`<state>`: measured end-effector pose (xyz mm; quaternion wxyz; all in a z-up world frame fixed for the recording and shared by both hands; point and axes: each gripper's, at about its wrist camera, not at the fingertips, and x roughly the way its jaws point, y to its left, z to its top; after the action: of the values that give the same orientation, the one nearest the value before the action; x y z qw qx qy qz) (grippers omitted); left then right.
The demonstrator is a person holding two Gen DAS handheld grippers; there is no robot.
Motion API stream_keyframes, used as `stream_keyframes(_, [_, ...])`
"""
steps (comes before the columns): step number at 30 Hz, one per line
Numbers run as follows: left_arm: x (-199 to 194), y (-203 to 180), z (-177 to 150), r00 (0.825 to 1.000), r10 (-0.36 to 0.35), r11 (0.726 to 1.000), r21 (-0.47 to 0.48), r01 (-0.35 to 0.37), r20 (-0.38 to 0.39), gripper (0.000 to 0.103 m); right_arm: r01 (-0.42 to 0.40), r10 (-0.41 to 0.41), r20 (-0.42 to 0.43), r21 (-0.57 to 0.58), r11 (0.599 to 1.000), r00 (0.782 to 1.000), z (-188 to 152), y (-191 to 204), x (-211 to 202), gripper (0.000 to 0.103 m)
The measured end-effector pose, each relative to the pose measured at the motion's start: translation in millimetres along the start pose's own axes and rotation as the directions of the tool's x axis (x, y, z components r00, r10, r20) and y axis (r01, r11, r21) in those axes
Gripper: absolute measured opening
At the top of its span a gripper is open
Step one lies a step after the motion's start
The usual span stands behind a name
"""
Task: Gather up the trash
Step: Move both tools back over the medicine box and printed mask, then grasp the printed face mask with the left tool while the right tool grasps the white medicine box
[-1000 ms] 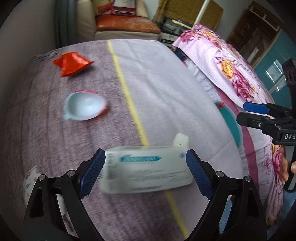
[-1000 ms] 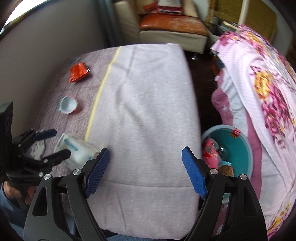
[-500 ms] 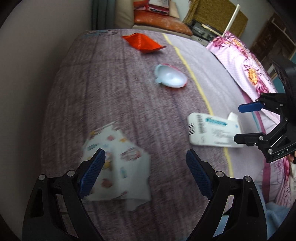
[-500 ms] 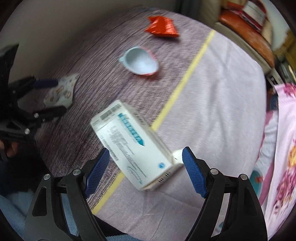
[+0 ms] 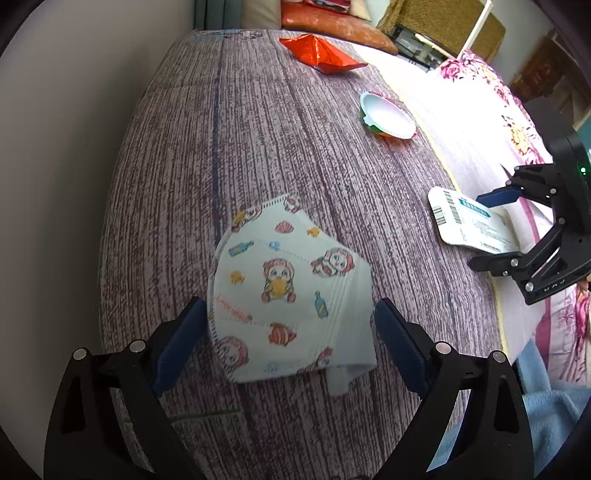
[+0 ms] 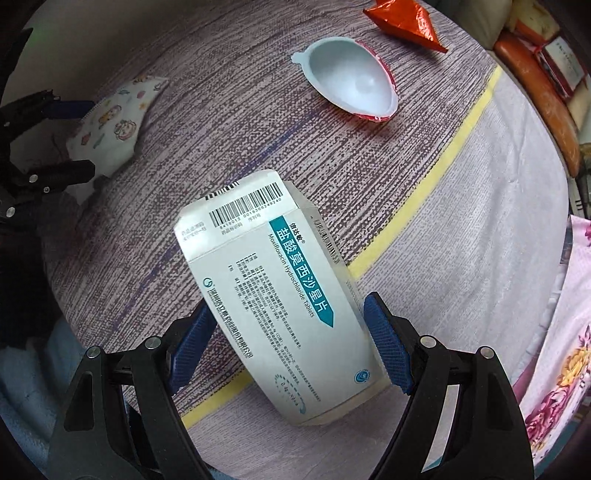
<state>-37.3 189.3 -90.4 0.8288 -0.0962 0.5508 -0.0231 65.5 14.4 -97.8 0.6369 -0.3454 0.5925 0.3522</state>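
A white face mask with cartoon prints (image 5: 291, 291) lies on the purple-grey table cover. My left gripper (image 5: 290, 343) is open with its jaws on either side of the mask. A white and teal medicine box (image 6: 280, 288) lies across the yellow stripe. My right gripper (image 6: 288, 343) is open with its jaws astride the box's near end. The box also shows in the left wrist view (image 5: 469, 221), and the mask in the right wrist view (image 6: 114, 125). An empty white cup (image 5: 388, 118) and a red wrapper (image 5: 317, 51) lie farther back.
The table cover (image 5: 258, 155) ends at a wall on the left. A pink floral bedspread (image 5: 509, 107) lies to the right. A sofa with an orange cushion (image 5: 332, 22) stands behind the table.
My left gripper has moved closer, so its jaws now flank the mask. My right gripper has moved down over the medicine box, so its jaws now flank the box.
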Motion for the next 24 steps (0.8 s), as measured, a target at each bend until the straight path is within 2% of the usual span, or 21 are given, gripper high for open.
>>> stream_keyframes(3, [3,-6,2,1.000,-0.008,1.000,0.013,0.008,0.025,0.092,-0.003,0.003,0.019,0.025,1.000,1.000,-3,3,3,0.077])
stream_keyframes(5, [4,-12,2,0.999,0.022,0.999,0.035,-0.023,0.037,0.083,0.000,-0.002,0.032,0.038,0.999,0.999,-7,5,2,0.077])
stream_keyframes(8, [4,-19,2,0.996,0.068,0.996,0.054,-0.070,0.054,0.064,0.017,-0.019,0.058,0.045,0.999,0.998,-14,5,3,0.072])
stream_keyframes(9, [4,-21,3,0.995,0.085,0.995,0.055,-0.088,0.061,0.050,0.021,-0.024,0.066,0.047,0.999,0.998,-18,5,1,0.069])
stream_keyframes(10, [3,-21,4,0.994,0.088,0.995,0.052,-0.091,0.062,0.038,0.024,-0.028,0.075,0.051,0.998,0.997,-21,7,0,0.068])
stream_keyframes(11, [3,-21,6,0.995,0.080,0.996,0.041,-0.083,0.062,0.032,0.015,-0.020,0.086,0.066,0.998,0.996,-24,8,-2,0.065])
stream_keyframes(12, [3,-20,8,0.996,0.071,0.997,0.024,-0.073,0.061,0.021,0.005,-0.013,0.094,0.079,0.997,0.996,-28,10,-5,0.064])
stream_keyframes(13, [2,-19,10,0.996,0.065,0.998,0.006,-0.065,0.061,0.018,-0.001,-0.008,0.100,0.090,0.996,0.995,-29,10,-6,0.063])
stream_keyframes(17, [-4,-19,18,0.995,0.056,0.998,-0.040,-0.053,0.083,0.016,-0.073,0.045,0.156,0.177,0.982,0.987,-44,5,-21,0.059])
stream_keyframes(24, [-11,-44,31,0.994,0.018,1.000,-0.013,-0.017,0.105,0.016,-0.133,0.061,0.239,0.299,0.945,0.969,-72,-22,-43,0.048])
